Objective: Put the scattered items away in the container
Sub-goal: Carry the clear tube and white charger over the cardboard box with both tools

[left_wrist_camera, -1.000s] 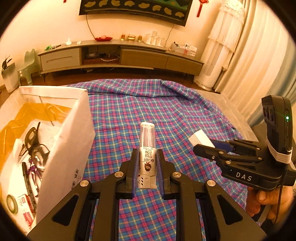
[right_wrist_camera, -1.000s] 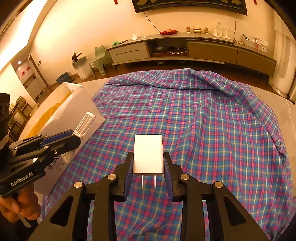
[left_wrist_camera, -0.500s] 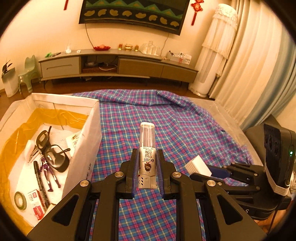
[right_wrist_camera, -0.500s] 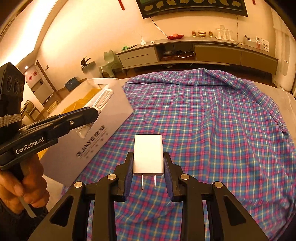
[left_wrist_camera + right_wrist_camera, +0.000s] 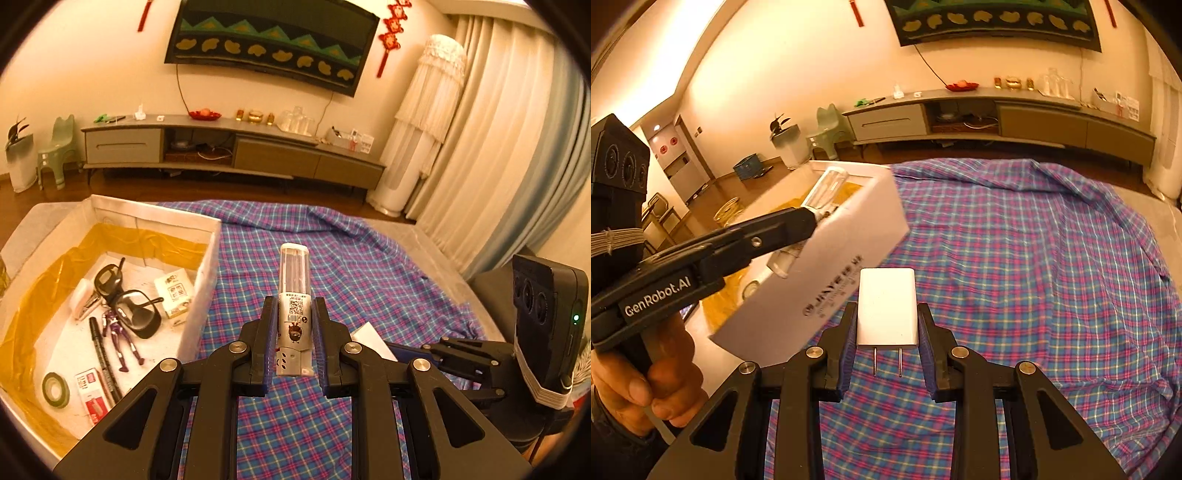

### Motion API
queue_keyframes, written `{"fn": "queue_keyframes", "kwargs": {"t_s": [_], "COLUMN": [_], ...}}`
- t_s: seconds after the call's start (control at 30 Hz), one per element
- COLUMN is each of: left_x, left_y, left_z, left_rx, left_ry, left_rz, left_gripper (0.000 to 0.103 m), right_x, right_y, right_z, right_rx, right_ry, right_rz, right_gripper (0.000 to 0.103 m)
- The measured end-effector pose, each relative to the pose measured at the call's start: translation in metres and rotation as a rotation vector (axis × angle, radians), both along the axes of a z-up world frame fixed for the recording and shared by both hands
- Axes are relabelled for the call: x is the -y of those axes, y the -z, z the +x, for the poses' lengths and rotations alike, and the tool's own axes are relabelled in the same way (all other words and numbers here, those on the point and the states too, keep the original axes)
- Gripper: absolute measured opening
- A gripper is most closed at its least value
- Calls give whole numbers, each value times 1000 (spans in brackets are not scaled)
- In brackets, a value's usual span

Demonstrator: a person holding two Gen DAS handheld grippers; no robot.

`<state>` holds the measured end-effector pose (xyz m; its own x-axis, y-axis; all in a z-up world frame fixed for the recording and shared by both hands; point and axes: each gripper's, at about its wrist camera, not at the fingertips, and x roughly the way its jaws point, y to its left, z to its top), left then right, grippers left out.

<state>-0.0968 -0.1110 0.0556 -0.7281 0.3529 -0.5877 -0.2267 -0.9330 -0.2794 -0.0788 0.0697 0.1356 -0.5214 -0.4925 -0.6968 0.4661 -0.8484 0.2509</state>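
The left tool (image 5: pixel 294 338) clamps a clear tube (image 5: pixel 294 291) pointing lengthwise away over the plaid cloth (image 5: pixel 332 266); the right tool (image 5: pixel 887 345) clamps a white charger (image 5: pixel 887 306), prongs toward the camera. The white box (image 5: pixel 207 266) holds glasses (image 5: pixel 129 302), marker (image 5: pixel 103 360), figurine (image 5: pixel 120 338), tape roll (image 5: pixel 55 385).

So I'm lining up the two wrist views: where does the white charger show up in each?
Left wrist: the charger peeks out lower right of centre, mostly hidden behind the left gripper, held by the right gripper.
Right wrist: bottom centre, clamped in the right gripper, prongs toward the camera.
Shared landmark: the white box, left of the charger in both.
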Motion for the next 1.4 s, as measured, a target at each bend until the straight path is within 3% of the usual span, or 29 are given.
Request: {"fn": "queue_keyframes", "kwargs": {"t_s": [0.5, 0.93, 1.4], "left_x": [64, 127, 164], "left_y": [-16, -16, 5], "left_z": [16, 14, 1], "left_rx": [-42, -46, 9], "left_ry": [-68, -179, -256], "left_rz": [89, 163, 160], "left_gripper": [19, 18, 19], "right_x": [62, 111, 162], "right_y": [-36, -53, -42], "right_z": [15, 1, -30], "right_rx": [-65, -96, -68], "right_ry": [-77, -139, -193], "right_rz": [23, 53, 117], "right_gripper": [32, 32, 32]}}
